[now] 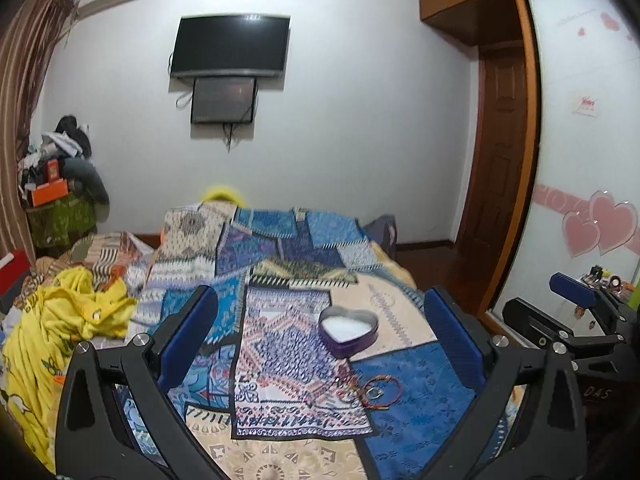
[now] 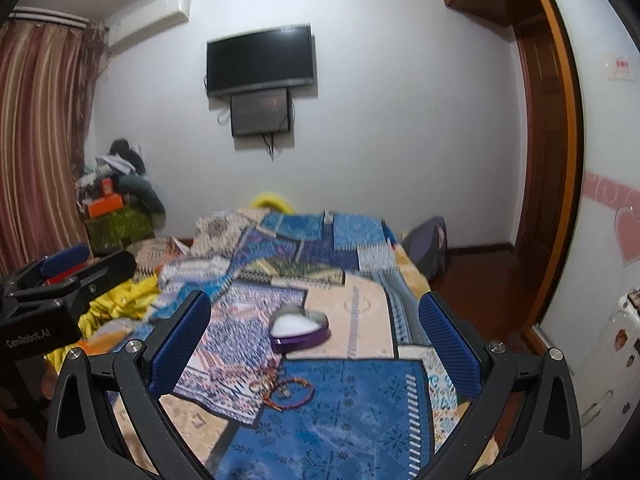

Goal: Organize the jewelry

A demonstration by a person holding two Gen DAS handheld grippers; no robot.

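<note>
A purple heart-shaped tin with a white lining stands open on the patterned bedspread. In front of it lies a small heap of jewelry: a red cord bracelet, a beaded bracelet and a small metal ring. My left gripper hangs open above the bed with nothing between its blue pads. My right gripper is open too and holds nothing. Each gripper shows at the edge of the other's view.
A yellow garment lies crumpled on the bed's left side. A pile of clothes and boxes stands in the far left corner. A wardrobe with a white sliding door runs along the right, and the wooden floor lies beside the bed.
</note>
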